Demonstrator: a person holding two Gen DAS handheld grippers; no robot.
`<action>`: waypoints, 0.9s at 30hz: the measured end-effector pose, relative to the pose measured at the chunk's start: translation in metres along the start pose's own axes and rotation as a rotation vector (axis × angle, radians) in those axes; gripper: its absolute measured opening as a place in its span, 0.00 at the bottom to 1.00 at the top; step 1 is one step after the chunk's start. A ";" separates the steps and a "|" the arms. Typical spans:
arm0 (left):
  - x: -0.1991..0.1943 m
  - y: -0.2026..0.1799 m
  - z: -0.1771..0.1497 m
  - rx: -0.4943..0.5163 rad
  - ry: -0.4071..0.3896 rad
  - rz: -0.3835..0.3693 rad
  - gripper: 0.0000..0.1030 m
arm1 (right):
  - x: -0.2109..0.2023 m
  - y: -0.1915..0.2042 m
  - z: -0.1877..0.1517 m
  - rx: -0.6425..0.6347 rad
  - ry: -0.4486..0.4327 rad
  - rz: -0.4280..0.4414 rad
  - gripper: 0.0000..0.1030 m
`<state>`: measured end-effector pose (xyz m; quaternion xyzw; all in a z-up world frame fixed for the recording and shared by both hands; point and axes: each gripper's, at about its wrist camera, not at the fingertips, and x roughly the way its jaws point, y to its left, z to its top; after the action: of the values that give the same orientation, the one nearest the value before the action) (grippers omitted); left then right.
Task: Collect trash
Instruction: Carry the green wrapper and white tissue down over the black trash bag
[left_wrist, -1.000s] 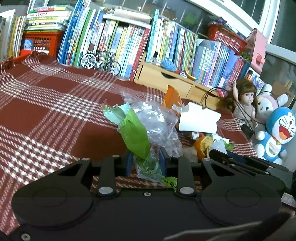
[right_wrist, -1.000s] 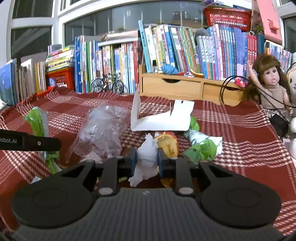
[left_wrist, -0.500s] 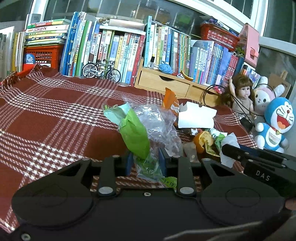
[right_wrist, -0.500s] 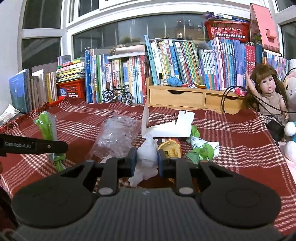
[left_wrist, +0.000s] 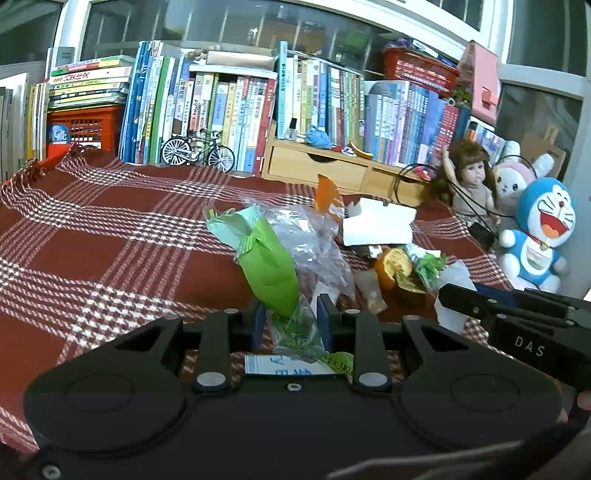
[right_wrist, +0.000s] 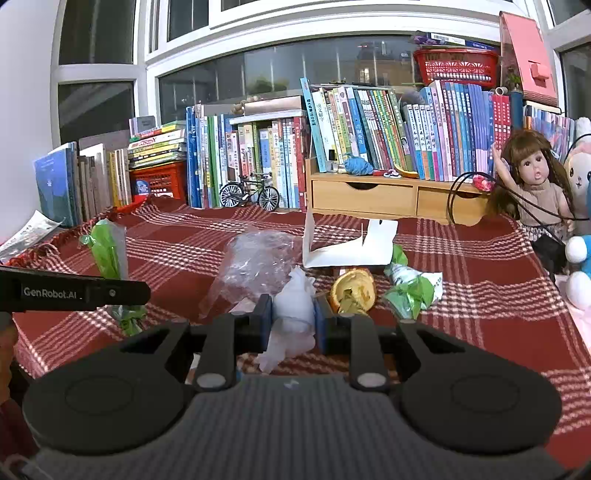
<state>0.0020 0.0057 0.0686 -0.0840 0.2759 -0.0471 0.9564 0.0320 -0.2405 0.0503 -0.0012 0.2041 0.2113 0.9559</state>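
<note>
My left gripper (left_wrist: 290, 320) is shut on a green plastic wrapper (left_wrist: 271, 269), held above the red checked cloth (left_wrist: 110, 240). My right gripper (right_wrist: 293, 320) is shut on a crumpled white tissue (right_wrist: 293, 314), and it shows at the right of the left wrist view (left_wrist: 448, 295). On the cloth lie a clear plastic bag (right_wrist: 255, 262), a white torn carton (right_wrist: 351, 247), an orange peel (right_wrist: 352, 290) and a green-and-white wrapper (right_wrist: 413, 288). The left gripper with its green wrapper (right_wrist: 107, 251) shows at the left of the right wrist view.
Rows of books (right_wrist: 258, 158), a red crate (right_wrist: 159, 181), a toy bicycle (right_wrist: 249, 192) and a wooden drawer unit (right_wrist: 369, 195) line the back. A doll (right_wrist: 535, 192) and plush toys (left_wrist: 539, 236) stand at the right.
Both grippers have risen and drawn back from the trash pile, each keeping its hold. The cloth and litter sit lower and farther in both views.
</note>
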 end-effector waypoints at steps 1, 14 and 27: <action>-0.003 -0.001 -0.002 0.004 -0.001 -0.001 0.26 | -0.003 0.001 -0.001 0.000 -0.001 0.006 0.28; -0.051 -0.007 -0.038 0.036 0.000 -0.047 0.26 | -0.045 0.025 -0.031 0.010 0.027 0.097 0.28; -0.091 -0.011 -0.105 0.058 0.107 -0.061 0.26 | -0.083 0.045 -0.080 0.040 0.144 0.156 0.28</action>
<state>-0.1313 -0.0069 0.0298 -0.0622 0.3223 -0.0885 0.9404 -0.0856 -0.2404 0.0130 0.0186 0.2759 0.2805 0.9192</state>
